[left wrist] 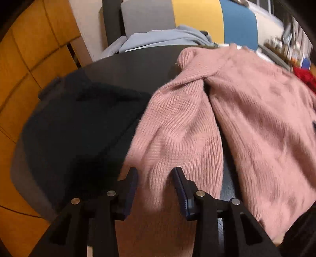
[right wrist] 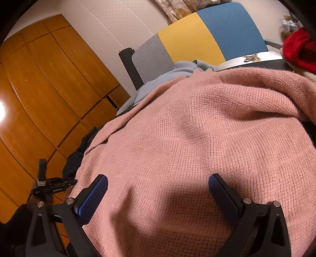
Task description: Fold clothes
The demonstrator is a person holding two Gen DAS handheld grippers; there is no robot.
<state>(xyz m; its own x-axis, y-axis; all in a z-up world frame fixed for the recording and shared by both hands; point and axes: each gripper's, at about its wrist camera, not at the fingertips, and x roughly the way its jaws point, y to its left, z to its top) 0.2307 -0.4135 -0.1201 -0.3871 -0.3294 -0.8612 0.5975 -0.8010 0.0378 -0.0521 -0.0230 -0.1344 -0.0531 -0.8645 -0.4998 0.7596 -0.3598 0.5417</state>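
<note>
A pink knit sweater point(left wrist: 256, 118) lies spread on the dark table point(left wrist: 128, 67), with one sleeve point(left wrist: 177, 128) folded down along its left side. My left gripper point(left wrist: 156, 174) hovers over the lower end of that sleeve. Its jaws stand apart and the blue pads do not press the knit. In the right wrist view the sweater's body point(right wrist: 197, 138) fills the frame. My right gripper point(right wrist: 158, 189) sits wide open over it, nothing pinched between its fingers. The left gripper point(right wrist: 51, 183) shows small at that view's left edge.
A black garment point(left wrist: 79, 128) lies on the table's left part. A light blue garment point(left wrist: 162, 37) rests on a chair point(left wrist: 197, 17) with a grey, yellow and blue back behind the table. Red cloth point(left wrist: 305, 78) sits at the far right. Wooden wardrobe doors point(right wrist: 49, 89) stand on the left.
</note>
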